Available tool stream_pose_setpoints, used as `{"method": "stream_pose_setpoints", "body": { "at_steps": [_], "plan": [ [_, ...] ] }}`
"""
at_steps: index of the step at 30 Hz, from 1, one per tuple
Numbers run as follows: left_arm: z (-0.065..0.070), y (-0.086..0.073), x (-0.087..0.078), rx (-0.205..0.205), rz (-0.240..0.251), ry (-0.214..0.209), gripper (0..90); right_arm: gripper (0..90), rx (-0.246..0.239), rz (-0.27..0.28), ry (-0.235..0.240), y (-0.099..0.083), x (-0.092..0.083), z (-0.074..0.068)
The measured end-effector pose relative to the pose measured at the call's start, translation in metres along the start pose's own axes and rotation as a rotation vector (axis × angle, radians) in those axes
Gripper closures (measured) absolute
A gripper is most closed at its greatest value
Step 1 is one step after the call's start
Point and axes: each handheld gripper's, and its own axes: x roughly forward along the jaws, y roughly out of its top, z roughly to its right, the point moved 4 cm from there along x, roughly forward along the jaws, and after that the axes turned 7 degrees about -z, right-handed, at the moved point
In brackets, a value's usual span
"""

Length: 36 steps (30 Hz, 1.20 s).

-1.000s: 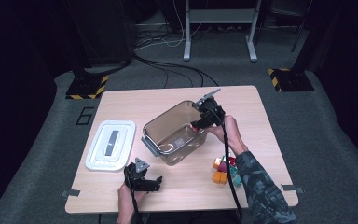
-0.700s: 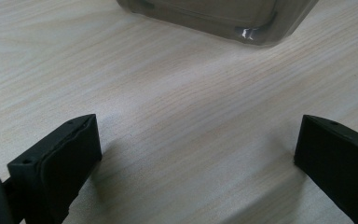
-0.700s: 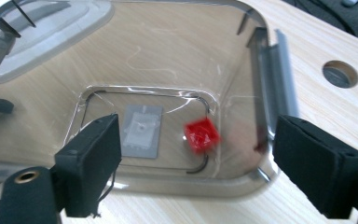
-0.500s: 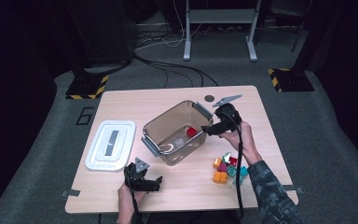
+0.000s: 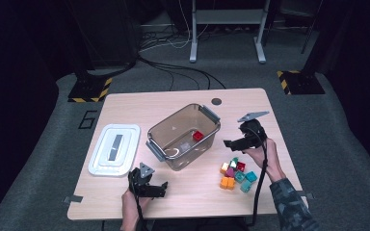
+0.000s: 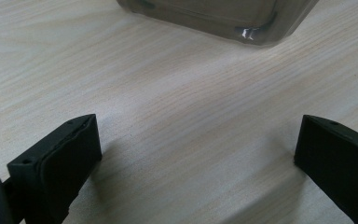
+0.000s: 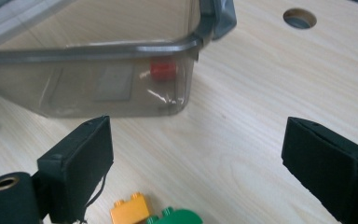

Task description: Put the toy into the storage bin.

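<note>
**Red brick in the bin, both grippers empty**

The smoky clear plastic bin blurs the red brick lying inside on its floor. The right gripper, jaws just opened wide and empty, hangs above the studded bricks, 2 cut off in its view. The left gripper gapes over pale woodgrain table. A white lid lies beside a floor-marked "6".

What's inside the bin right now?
One red block lies on the floor of the bin, near its right wall. The rest of the floor looks bare, though glare hides a small patch.
</note>
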Motion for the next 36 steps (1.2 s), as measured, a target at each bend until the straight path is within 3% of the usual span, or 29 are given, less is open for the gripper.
{"method": "stream_pose_setpoints", "body": {
  "at_steps": [19,25,31,36],
  "plan": [
    [0.000,0.000,0.000,0.002,-0.002,0.000,0.2,10.3,0.013,-0.142,0.017,-0.061,0.036,0.000],
    [0.000,0.000,0.000,-0.002,-0.002,-0.001,0.2,12.0,0.018,-0.174,0.007,-0.072,0.044,0.004],
    [0.000,0.000,0.000,-0.001,-0.001,-0.001,0.2,12.3,0.025,-0.187,0.018,-0.075,0.049,0.005],
    [0.000,0.000,0.000,-0.001,-0.002,0.000,0.2,13.5,0.025,-0.213,-0.001,-0.075,0.057,0.007]
  ]
}}
